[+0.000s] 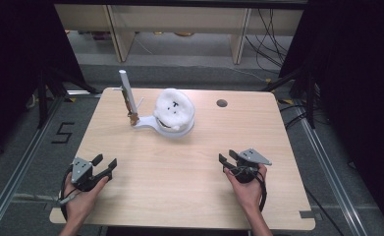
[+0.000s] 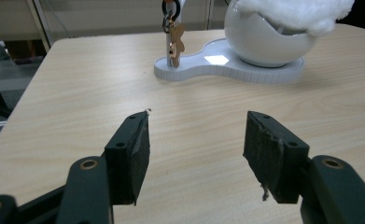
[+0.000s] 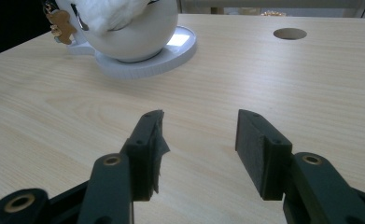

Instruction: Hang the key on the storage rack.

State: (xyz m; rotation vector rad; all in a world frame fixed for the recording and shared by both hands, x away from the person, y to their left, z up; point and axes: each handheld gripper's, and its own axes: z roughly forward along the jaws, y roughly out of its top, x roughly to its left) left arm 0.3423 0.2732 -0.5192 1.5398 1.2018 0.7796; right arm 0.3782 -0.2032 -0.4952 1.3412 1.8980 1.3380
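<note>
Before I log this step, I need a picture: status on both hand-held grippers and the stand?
Left hand-held gripper open, empty. Right hand-held gripper open, empty, at the near edge. White stand with fluffy bowl mid-table, untouched. Nothing lies between.

A light wooden table is set on grey floor; pale shelving and black curtains are seen behind.

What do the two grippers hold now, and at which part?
Nothing is held. The left gripper and the right gripper are both open over the bare table, apart from the white stand.
</note>
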